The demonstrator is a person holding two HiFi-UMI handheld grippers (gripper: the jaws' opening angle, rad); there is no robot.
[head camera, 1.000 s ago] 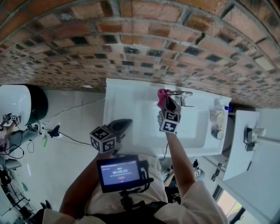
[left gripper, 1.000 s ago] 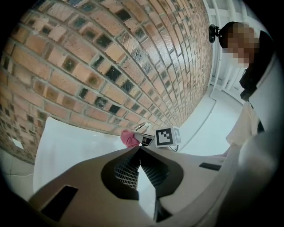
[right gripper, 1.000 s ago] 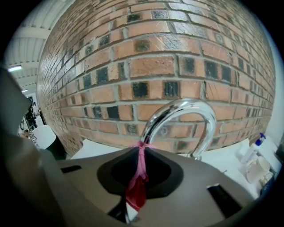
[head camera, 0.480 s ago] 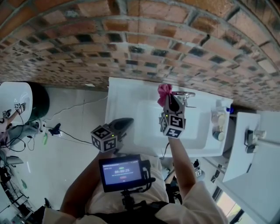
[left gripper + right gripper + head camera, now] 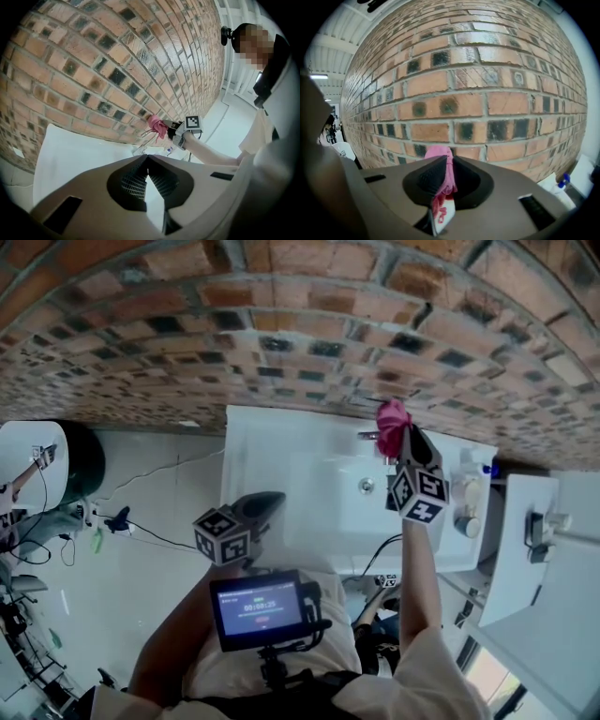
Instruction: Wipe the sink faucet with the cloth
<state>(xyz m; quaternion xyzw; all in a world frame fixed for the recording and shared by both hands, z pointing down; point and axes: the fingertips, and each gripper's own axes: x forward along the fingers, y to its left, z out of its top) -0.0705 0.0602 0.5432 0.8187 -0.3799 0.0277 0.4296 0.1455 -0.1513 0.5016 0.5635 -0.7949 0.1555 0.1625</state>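
Observation:
A pink cloth (image 5: 392, 415) is pinched in my right gripper (image 5: 403, 439), which is shut on it and held up in front of the brick wall (image 5: 281, 343), above the back right of the white sink (image 5: 272, 451). A short bit of the chrome faucet (image 5: 367, 435) shows just left of the cloth. In the right gripper view the cloth (image 5: 442, 161) sticks up between the shut jaws of the right gripper (image 5: 446, 164), with only bricks behind it. My left gripper (image 5: 272, 501) is shut on nothing, low at the sink's front left. In its own view the left gripper (image 5: 147, 159) faces the cloth (image 5: 156, 125) and the faucet (image 5: 146, 137).
Bottles (image 5: 466, 491) and a jar (image 5: 465, 526) stand on the sink's right rim. A second white basin (image 5: 525, 559) with a tap lies further right. A small screen (image 5: 258, 606) is mounted at my chest. Cables (image 5: 141, 531) run over the white floor at the left.
My right gripper has lifted the cloth up and to the right, from the faucet's left end to above its right side, nearer the wall. The left gripper has stayed put.

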